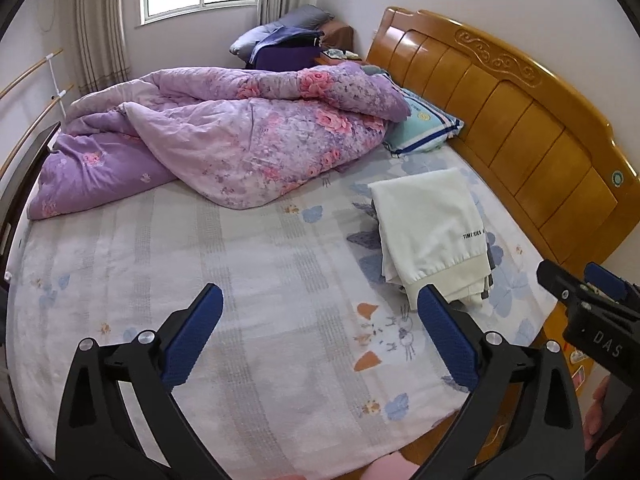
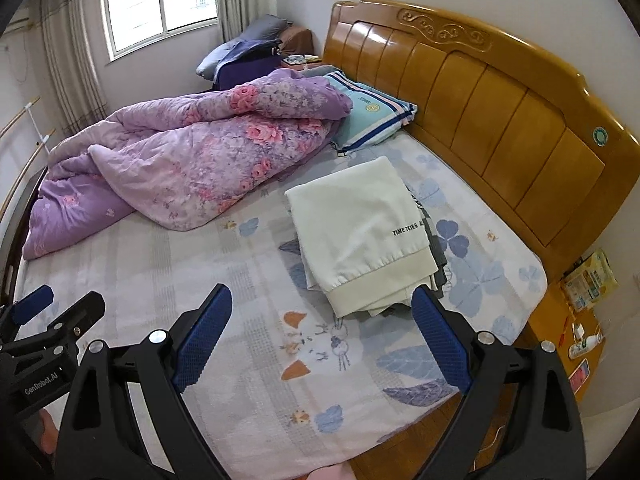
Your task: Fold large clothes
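A folded cream sweatshirt [image 1: 432, 228] [image 2: 360, 232] with small black lettering lies on top of a stack of folded darker clothes on the bed, near the wooden headboard. My left gripper [image 1: 320, 300] hovers above the flowered sheet, open wide, nothing between its blue pads; the stack lies just beyond its right finger. My right gripper [image 2: 322, 300] also stands open and empty, above the sheet in front of the stack. Each gripper shows at the edge of the other's view: the right gripper [image 1: 580, 284] and the left gripper [image 2: 60, 304].
A crumpled purple flowered quilt [image 1: 224, 140] [image 2: 180, 160] covers the far half of the bed. A teal striped pillow [image 1: 424, 128] [image 2: 372, 116] leans by the wooden headboard [image 1: 520, 120] [image 2: 480, 92]. A bedside table [image 2: 576, 320] with small items stands at right.
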